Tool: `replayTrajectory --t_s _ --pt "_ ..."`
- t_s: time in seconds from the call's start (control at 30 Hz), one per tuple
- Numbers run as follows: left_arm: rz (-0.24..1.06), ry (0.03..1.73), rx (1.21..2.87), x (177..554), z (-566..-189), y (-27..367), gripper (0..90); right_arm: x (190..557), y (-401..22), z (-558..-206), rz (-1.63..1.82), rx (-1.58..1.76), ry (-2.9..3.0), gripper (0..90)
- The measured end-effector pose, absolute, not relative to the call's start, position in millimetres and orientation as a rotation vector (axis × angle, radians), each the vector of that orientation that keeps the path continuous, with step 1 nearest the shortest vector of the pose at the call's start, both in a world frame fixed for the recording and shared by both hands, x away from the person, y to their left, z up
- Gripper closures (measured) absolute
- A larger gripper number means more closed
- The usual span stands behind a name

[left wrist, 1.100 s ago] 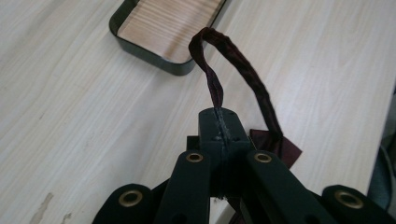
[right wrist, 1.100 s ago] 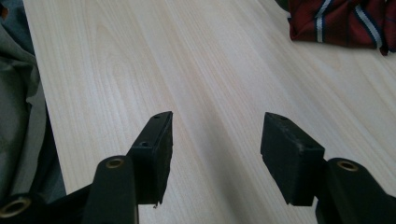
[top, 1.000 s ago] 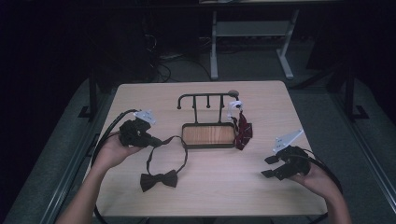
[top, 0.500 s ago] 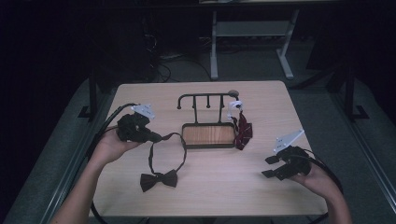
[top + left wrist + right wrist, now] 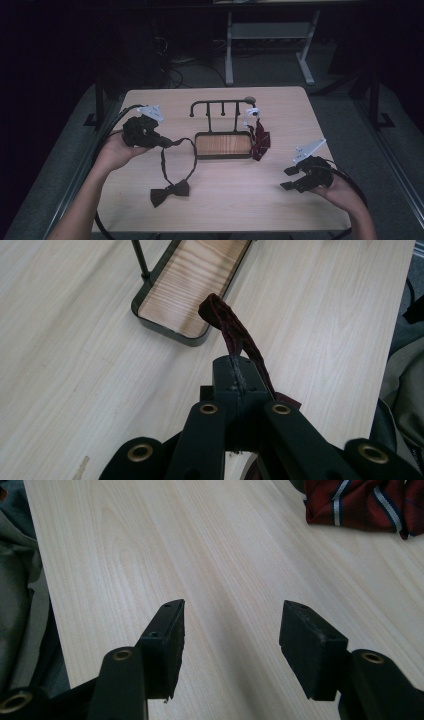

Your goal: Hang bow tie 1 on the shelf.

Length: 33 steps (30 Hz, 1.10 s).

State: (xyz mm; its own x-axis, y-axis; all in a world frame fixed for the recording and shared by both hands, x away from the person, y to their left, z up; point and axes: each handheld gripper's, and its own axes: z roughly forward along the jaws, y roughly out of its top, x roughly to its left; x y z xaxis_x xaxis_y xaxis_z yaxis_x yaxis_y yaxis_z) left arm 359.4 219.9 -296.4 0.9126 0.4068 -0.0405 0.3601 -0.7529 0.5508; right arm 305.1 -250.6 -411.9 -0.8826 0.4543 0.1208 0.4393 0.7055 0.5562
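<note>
- Left gripper (image 5: 165,142): jaws together, clamped on the strap (image 5: 235,330) of a dark bow tie. In the left gripper view the strap rises from between the closed jaws as a narrow loop and arches forward, toward the near corner of the stand's tray.
- Bow tie (image 5: 171,193): the bow itself lies on the bench (image 5: 230,210), below and toward the person from the left jaws. The strap (image 5: 175,160) runs from the bow up to the jaws. Judgement: the grip is taken on the strap and not on the bow so that the loop stays free to go over a peg.
- Stand (image 5: 222,145): a wood-floored tray with a black rail and pegs above it, just ahead of the left jaws. Judgement: this is the likely hanging place for the bow tie.
- Striped tie (image 5: 260,142): red, bunched against the far end of the stand from the left jaws. In the right gripper view it (image 5: 360,502) lies well ahead of the right jaws, apart from them.
- Right gripper (image 5: 292,177): jaws apart, nothing between them, bare bench beneath. Judgement: held off to the side, idle.
- Risk, as judged: the limp strap may slip or twist and miss the peg.
</note>
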Motion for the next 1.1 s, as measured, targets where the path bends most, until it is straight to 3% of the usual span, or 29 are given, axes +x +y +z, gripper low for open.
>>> replayTrajectory --t_s 1.1 --pt "0.167 0.483 2.514 367 -248 208 89.9 308 -257 -412 0.949 0.777 2.874 43.1"
